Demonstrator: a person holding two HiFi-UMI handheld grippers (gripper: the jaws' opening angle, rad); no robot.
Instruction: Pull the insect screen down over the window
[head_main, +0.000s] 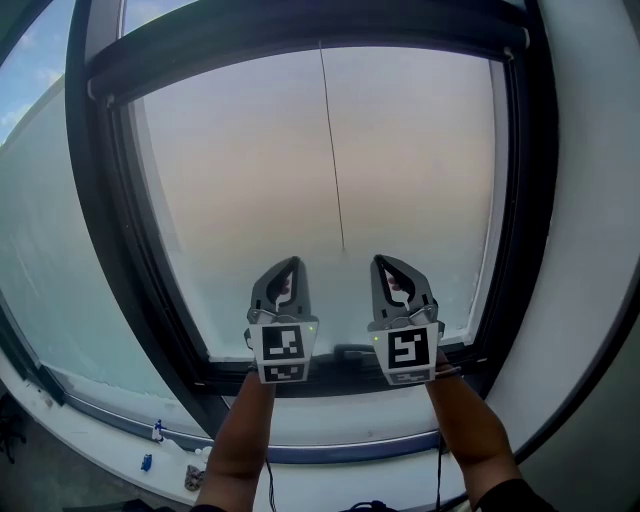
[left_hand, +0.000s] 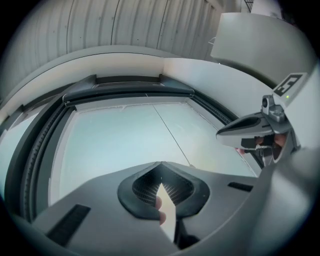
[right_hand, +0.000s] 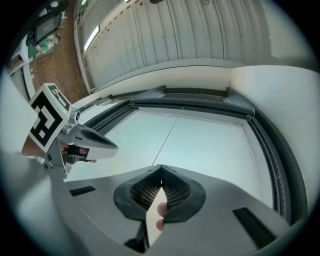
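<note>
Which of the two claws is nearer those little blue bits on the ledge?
The left gripper; the blue bits lie low on its side, with the right gripper farther off.

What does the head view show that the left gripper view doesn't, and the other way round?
Only the head view: both forearms, the window's bottom frame bar, and small items on the sill at lower left.

Only the left gripper view: the left claw seen along its own length, tips together, with its ribbed pads, and ribbed panelling above the window.

Both: the pale pane, the thin cord hanging down its middle, the dark housing across the top, and the right claw.
</note>
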